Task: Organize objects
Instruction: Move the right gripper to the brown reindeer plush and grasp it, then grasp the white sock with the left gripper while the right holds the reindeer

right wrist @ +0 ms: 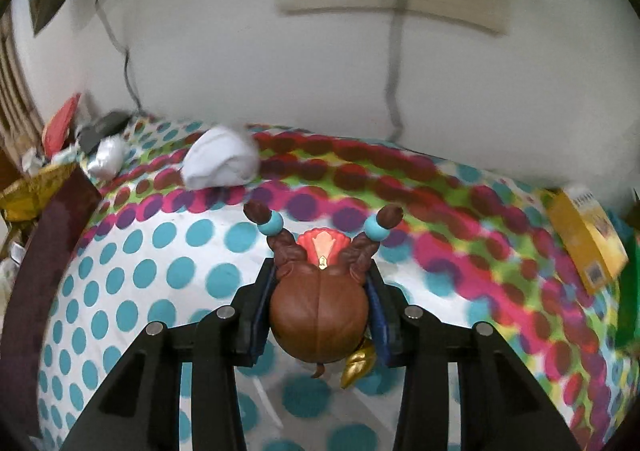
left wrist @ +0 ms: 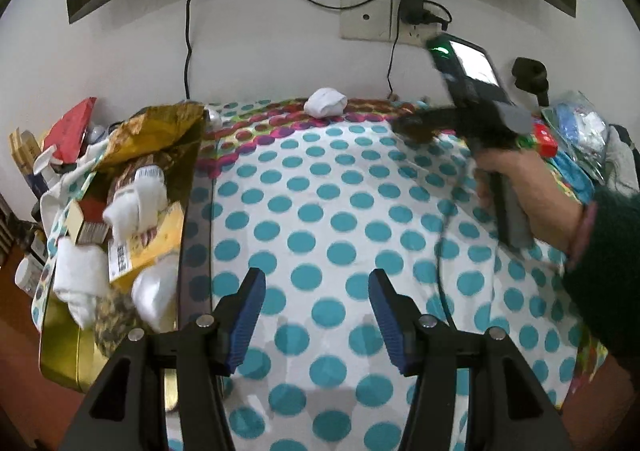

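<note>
The right claw [right wrist: 320, 303] is pinched on a small brown-haired figurine [right wrist: 318, 325], its blue pads pressed against either side of the round head; the two pigtails with teal beads and a red fan-shaped ornament project forward past the fingertips, and a gold piece hangs below. The head is the broadest, firmest part, which in my judgement is why it was chosen for the grip. The figurine is clear of the surface, held above the spotted cloth near its coloured border. The left claw [left wrist: 316, 315] is spread with nothing between its pads, poised low over bare cloth just beside a gold box [left wrist: 68, 347] at the left edge. That box is already crowded with rolled white socks [left wrist: 76, 283], cartons and a crumpled gold wrapper, so it reads as the collecting point; the figurine is probably bound for it, though this cannot be confirmed. One balled white sock [left wrist: 325, 102] remains loose at the far edge of the desk [left wrist: 320, 211], close to the wall, and is likely outstanding. The desk carries a white cloth with teal dots and a multicoloured dotted band. A yellow carton [right wrist: 588, 235] lies to the right. Behind, a white wall bears a socket plate [left wrist: 366, 21] with a plugged adapter and trailing cables, beneath a dark screen. The right-wrist view is partly blurred.
</note>
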The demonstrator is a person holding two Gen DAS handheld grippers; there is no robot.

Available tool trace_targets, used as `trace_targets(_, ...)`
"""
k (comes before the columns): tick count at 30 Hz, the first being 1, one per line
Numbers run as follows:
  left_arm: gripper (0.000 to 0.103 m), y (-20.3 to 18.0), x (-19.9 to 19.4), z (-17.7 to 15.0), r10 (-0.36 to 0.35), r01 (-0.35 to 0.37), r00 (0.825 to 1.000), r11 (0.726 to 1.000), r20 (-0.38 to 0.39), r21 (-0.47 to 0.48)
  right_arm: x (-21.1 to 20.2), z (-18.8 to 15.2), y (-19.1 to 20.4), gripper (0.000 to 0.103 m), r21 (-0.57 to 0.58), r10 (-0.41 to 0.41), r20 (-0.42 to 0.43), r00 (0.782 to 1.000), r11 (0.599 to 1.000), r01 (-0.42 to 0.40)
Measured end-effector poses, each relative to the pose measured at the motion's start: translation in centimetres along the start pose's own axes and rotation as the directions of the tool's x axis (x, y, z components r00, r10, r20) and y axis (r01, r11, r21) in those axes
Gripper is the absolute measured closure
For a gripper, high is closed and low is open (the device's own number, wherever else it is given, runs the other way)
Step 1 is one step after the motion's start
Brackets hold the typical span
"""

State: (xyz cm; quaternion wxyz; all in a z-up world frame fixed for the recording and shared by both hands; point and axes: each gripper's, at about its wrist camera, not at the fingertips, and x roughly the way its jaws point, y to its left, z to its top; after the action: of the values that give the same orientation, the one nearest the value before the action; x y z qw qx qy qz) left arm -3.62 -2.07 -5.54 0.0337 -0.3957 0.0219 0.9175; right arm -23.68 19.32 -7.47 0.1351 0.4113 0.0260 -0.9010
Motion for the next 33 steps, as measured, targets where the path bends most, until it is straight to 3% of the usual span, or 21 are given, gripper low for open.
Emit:
trace_targets(1,0.048,-0.1,0.2,0.5,0.005,-0.005,1.000,1.000,0.013,0.000,-0.4,-0.4,-0.4,0.064,-0.018,-0.032,0.000,0.999,0.999,0.032)
trace_targets(8,0.048,-0.8,2.6,6.1,0.082,-0.085,0.995,0.994,0.064,0.062,-2.5,-2.5,-4.3,0.064,0.074,-0.033,0.008,0.999,0.997,0.033)
trace_targets(12,0.048,-0.5,4.5,9.2,0.097,-0.101,0.992,0.994,0.079,0.047,-2.3,-2.1,-3.7,0.064,0.058,-0.040,0.004,0.999,0.998,0.040)
trace_targets(19,0.046,-0.2,9.0,13.1,0.031,-0.032,0.996,0.999,0.087,0.015,-2.7,-2.1,-2.3,0.064,-0.014,-0.063,0.022,0.998,0.998,0.063)
trace_targets(22,0.046,-0.5,10.8,14.8,-0.033,0.034,0.995,0.999,0.093,-0.016,-2.5,-2.1,-2.4,0.064,-0.011,-0.055,0.008,0.998,0.998,0.055)
trace_targets(33,0.046,-2.1,17.3,17.7,-0.001,-0.011,0.993,0.995,0.121,0.095,-1.9,-2.0,-1.9,0.064,-0.037,-0.028,-0.020,0.999,0.999,0.027)
